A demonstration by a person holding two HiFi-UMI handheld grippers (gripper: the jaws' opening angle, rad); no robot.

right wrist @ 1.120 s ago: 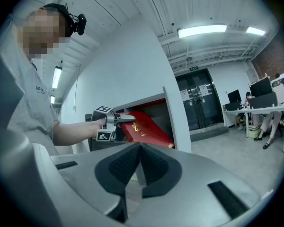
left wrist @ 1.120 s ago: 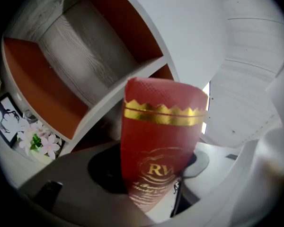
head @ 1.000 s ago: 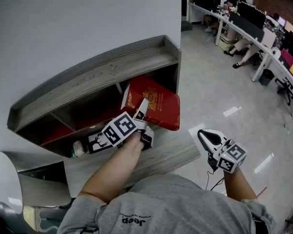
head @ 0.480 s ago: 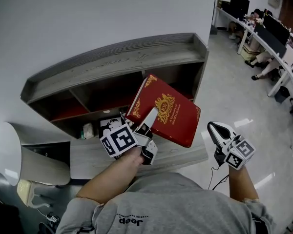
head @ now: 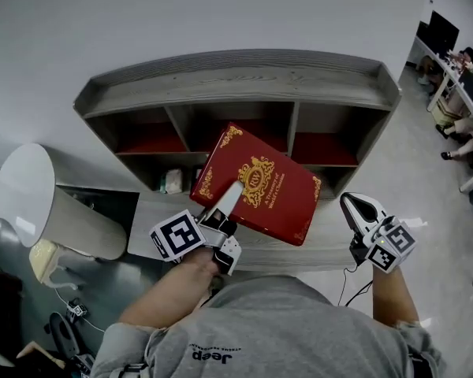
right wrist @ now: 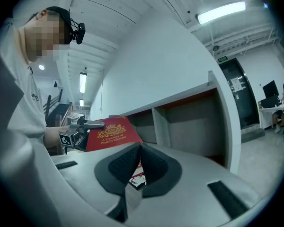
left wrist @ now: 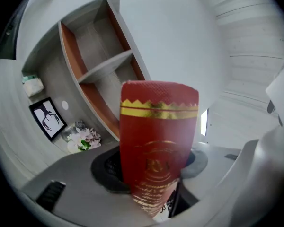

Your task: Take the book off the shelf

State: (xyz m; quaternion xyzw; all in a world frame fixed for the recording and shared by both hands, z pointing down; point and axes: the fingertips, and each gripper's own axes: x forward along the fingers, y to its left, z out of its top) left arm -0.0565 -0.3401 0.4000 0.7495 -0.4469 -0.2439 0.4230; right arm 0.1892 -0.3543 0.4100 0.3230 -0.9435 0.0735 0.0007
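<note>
At the left end of the shelf's lower ledge [head: 146,231], a white drum-shaped thing [head: 31,199] stands on the floor just beside it. Toward the ledge's left part sit a small framed black-and-white picture [left wrist: 47,118] and a bunch of pale flowers [left wrist: 83,137]. Above the ledge, the grey shelf [head: 236,77] has three red-lined compartments side by side, and as far as the head view shows, no book stands in any of them.

The left gripper [head: 225,203] is clamped on the red book [head: 260,183] near its lower left corner, one white finger [head: 229,196] lying flat on the cover. The left gripper view shows the book's gold-banded cover standing up from between the pads. The book is clear of the shelf, held tilted in front of the middle compartment and above the ledge's front edge, gold-printed cover facing up.

To the right, past the ledge's right end, the right gripper [head: 356,208] hangs apart from book and shelf. Its dark pads meet at the tips with nothing gripped between them. Office desks [head: 461,61] show at the far right.
</note>
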